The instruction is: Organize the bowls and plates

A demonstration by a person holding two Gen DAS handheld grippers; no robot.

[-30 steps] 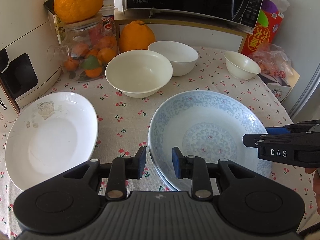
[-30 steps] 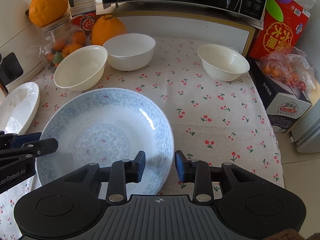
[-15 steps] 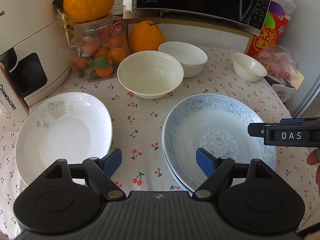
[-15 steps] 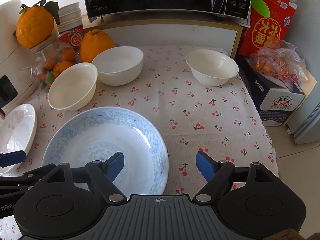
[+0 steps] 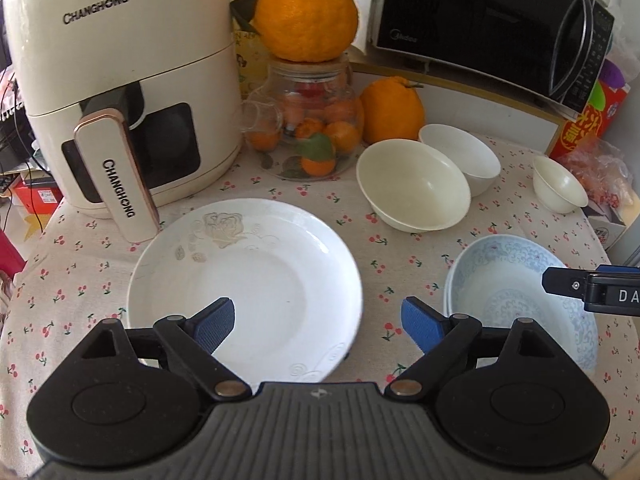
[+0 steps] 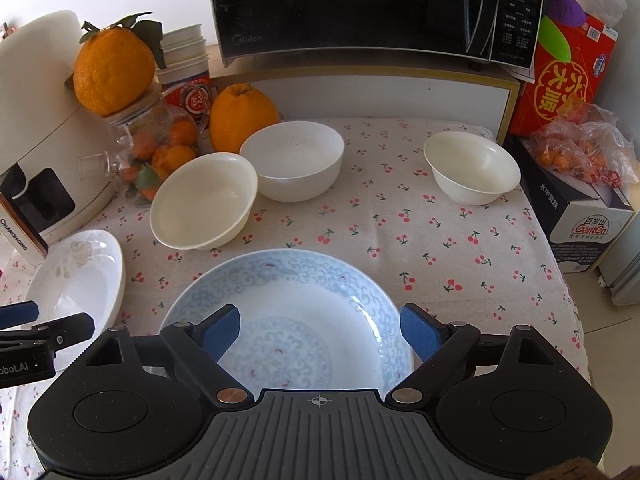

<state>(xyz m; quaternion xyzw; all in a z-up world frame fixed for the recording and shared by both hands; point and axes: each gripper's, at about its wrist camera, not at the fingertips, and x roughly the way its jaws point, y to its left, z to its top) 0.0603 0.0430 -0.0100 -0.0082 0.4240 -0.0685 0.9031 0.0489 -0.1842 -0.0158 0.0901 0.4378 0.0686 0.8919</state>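
Observation:
A white plate [image 5: 248, 280] with an embossed rose lies on the cherry-print cloth. My left gripper [image 5: 318, 312] hovers over its near right part, jaws opening wide, nothing pressed between them. To its right lies a blue-patterned plate [image 5: 520, 292], which seems to rest on a second one. My right gripper [image 6: 320, 316] hangs above that blue plate [image 6: 288, 280], jaws also opening and holding nothing. Behind stand a cream bowl [image 6: 204, 200], a white bowl [image 6: 294, 160] touching it, and a small bowl [image 6: 472, 168] apart at the right.
An air fryer [image 5: 120, 100] stands at the back left, beside a glass jar [image 5: 308, 132] of oranges with a big orange [image 5: 306, 12] on top. A microwave [image 6: 360, 8] sits behind. A red box [image 6: 560, 76], a fruit bag [image 6: 580, 152] and a carton [image 6: 580, 216] line the right edge.
Both grippers went from nearly shut at the blue plate's rim to wide open. The left one moved left, from the blue plate to over the white plate. The right one rose a little.

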